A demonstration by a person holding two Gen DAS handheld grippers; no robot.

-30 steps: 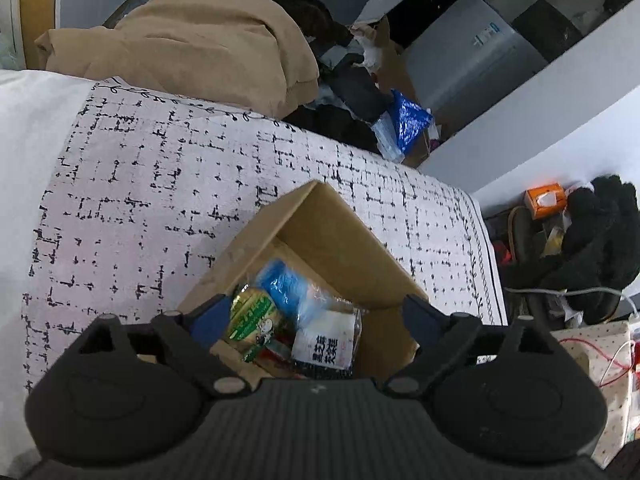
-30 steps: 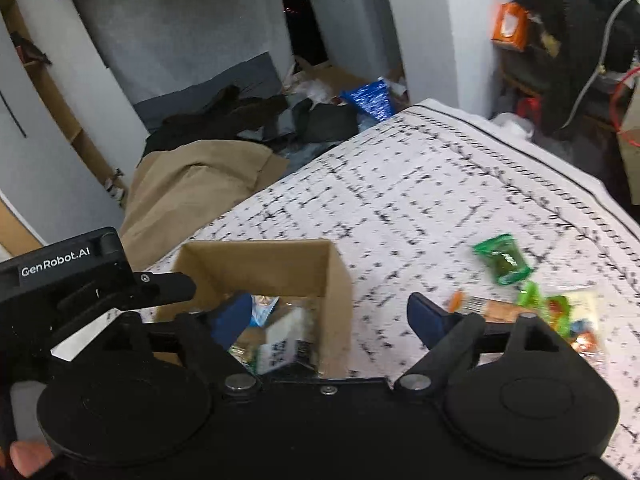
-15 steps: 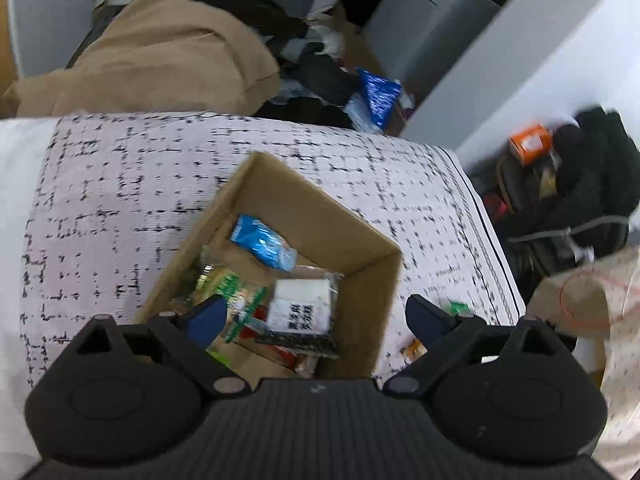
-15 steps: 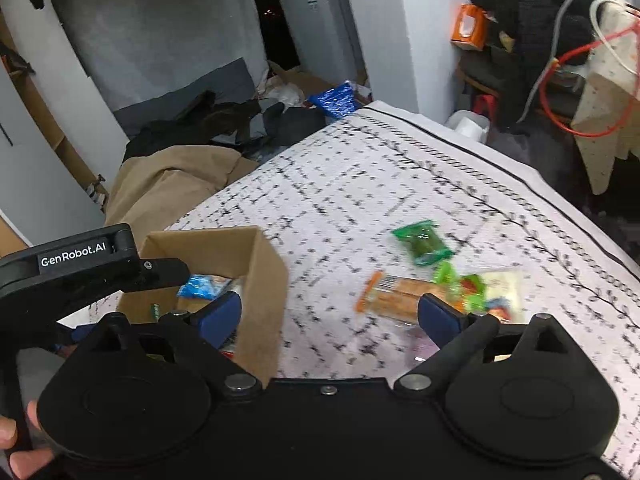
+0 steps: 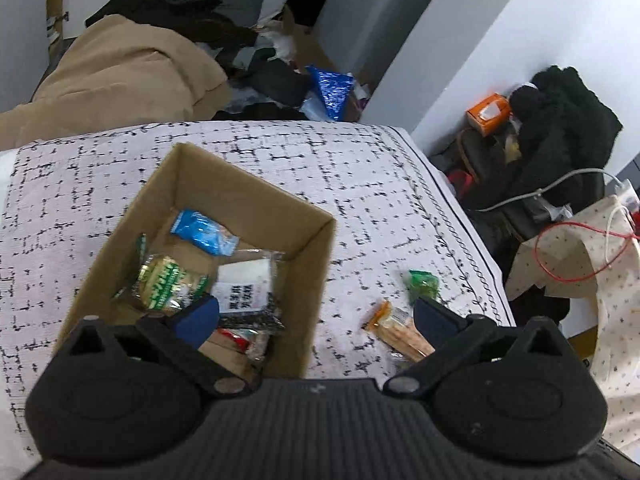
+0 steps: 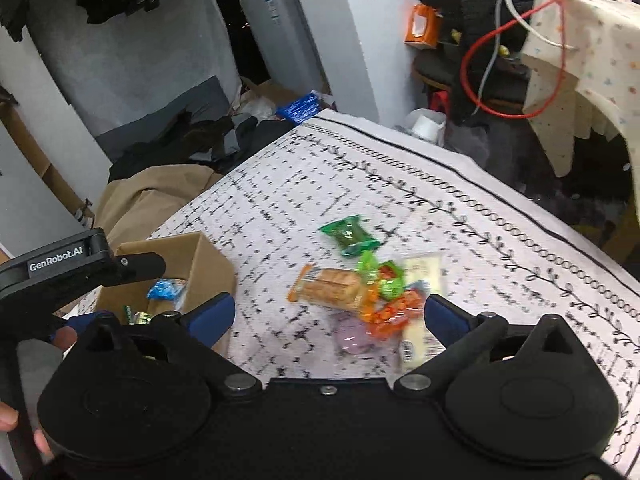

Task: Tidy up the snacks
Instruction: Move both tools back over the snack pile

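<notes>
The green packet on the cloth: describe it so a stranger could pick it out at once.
Start at the cardboard box on the patterned cloth. Beside it lies a heap of loose snacks. The green packet lies at the heap's far edge, the only plain dark green one; its neighbours are orange, pale yellow or bright lime.

My left black two-finger gripper with blue pads [image 5: 316, 314] tilts downward, its jaws opening with nothing between them. My right black, blue-padded gripper [image 6: 329, 312] also tilts down, jaws opening and empty. My left hand [image 6: 60, 338] shows beside it.
</notes>
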